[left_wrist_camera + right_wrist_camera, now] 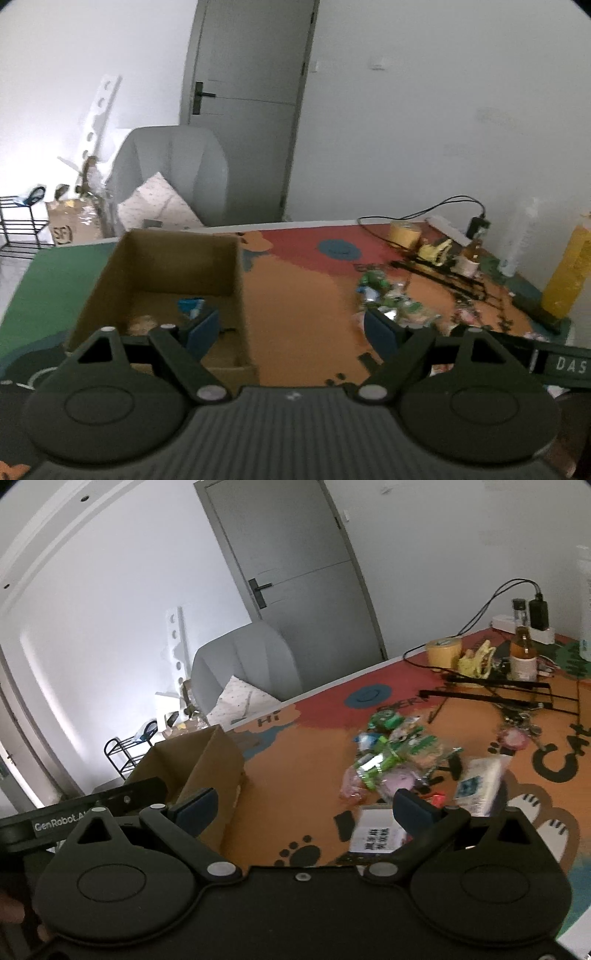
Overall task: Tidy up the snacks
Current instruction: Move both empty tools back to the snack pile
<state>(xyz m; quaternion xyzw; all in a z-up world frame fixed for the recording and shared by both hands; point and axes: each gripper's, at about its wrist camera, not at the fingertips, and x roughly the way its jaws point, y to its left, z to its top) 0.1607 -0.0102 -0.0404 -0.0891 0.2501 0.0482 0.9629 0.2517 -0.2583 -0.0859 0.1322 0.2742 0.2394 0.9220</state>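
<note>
Crinkly foil snack packets (391,753) lie heaped on the tabletop (295,794) just beyond your right tongs (314,806), the cardboard box (166,280) by your left tongs (291,328); both stand apart and empty, so a hasty pinch may snag several.

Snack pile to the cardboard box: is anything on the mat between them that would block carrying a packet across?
Nothing visible does. Between the snack pile and the cardboard box lies only bare printed mat. The box is open-topped, and both tools, left and right, are open and empty.
</note>
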